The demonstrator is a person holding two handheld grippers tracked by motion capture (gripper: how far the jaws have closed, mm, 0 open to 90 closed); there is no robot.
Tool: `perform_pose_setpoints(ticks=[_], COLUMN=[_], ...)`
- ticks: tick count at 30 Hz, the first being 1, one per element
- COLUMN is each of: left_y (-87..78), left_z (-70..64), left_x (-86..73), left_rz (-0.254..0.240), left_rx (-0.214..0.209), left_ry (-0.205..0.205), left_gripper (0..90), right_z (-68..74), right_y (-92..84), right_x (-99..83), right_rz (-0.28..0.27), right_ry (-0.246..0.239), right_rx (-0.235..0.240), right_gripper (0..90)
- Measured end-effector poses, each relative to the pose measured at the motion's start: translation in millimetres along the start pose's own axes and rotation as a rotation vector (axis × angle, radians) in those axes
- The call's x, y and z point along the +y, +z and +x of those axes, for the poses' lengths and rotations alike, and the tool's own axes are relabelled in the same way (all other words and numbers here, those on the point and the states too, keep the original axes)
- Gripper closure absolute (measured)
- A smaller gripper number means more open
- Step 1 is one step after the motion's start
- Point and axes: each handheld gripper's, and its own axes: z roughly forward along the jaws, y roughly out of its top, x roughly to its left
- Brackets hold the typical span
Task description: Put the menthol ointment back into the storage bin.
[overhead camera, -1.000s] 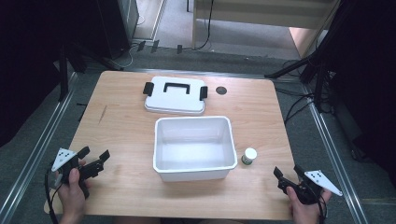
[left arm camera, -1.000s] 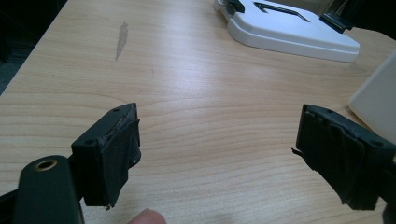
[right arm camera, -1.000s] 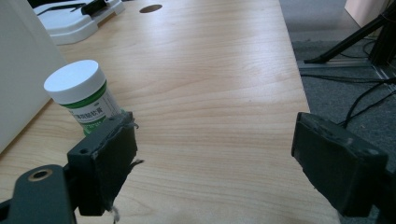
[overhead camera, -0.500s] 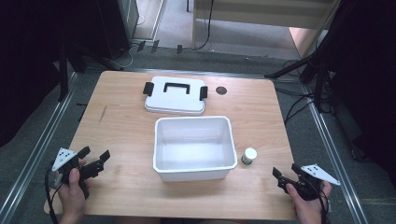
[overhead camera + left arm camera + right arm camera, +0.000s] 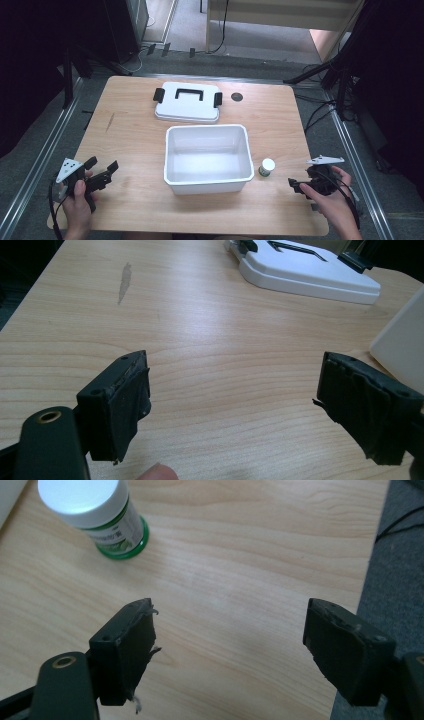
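Table (image 5: 135,135): bottle (image 5: 267,167) near right tongs (image 5: 296,186)

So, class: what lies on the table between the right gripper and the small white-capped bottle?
Nothing: bare wood separates the right gripper from the bottle, as the high view and right gripper view show.

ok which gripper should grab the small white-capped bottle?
Right. The right gripper is open, near the small white-capped green-labelled bottle; the white plastic bin stands between the bottle and the left gripper.

Open white bin (image 5: 208,159), lid (image 5: 187,102) behind.
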Motion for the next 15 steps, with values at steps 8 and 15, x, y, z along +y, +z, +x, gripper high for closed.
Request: perform_pose_setpoints(ticks=[8, 15], left_y=[0.3, 0.3], left_z=[0.2, 0.3], left_x=[0.1, 0.2], left_rz=[0.002, 0.004], left_rx=[-0.002, -0.003], left_ry=[-0.001, -0.001], left_gripper=[14.7, 14.7], right_z=[8.8, 21.6], right_y=[4.0, 12.9], right_x=[28.8, 44.5], right_rz=[0.191, 0.318], right_ry=[-0.081, -0.148], right_rx=[0.017, 0.041], right_gripper=[22.2, 23.8])
